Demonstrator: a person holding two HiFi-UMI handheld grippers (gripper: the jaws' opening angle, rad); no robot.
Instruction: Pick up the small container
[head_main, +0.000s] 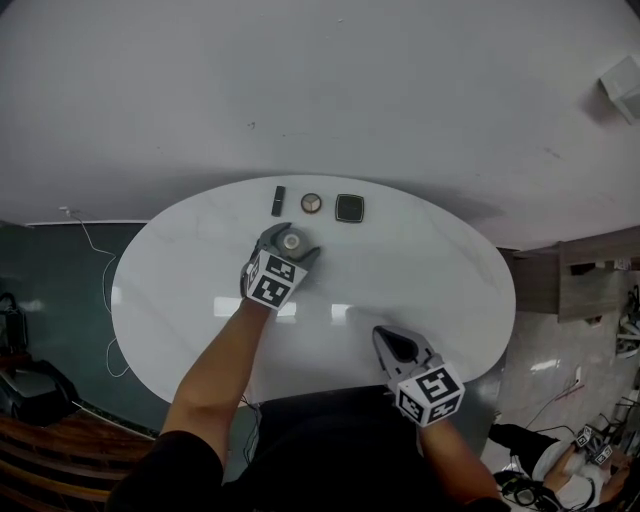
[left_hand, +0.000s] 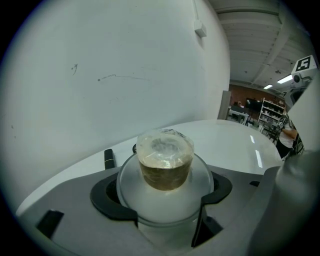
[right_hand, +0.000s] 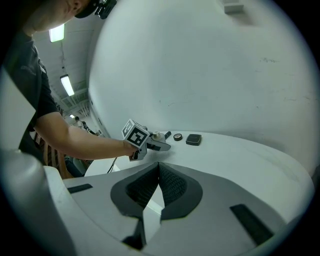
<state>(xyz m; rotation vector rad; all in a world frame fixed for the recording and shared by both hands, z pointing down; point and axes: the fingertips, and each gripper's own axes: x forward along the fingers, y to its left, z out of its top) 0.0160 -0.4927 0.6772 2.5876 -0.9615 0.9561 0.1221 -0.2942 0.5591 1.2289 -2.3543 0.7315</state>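
The small container (left_hand: 165, 162) is a frosted round jar with a brownish cap under clear wrap. It sits between the dark pads of my left gripper (left_hand: 164, 196), which is shut on its wide body. In the head view the container (head_main: 291, 241) and left gripper (head_main: 290, 245) are over the middle of the white oval table (head_main: 420, 260); I cannot tell whether the jar touches the top. My right gripper (head_main: 393, 345) is near the table's front edge, jaws together with nothing held. In the right gripper view its pads meet at the right gripper (right_hand: 159, 176).
Three small items lie in a row at the table's far edge: a black stick (head_main: 278, 200), a round compact (head_main: 311, 203) and a black square case (head_main: 349, 208). A white wall rises right behind the table. A cable (head_main: 100, 260) hangs at the left.
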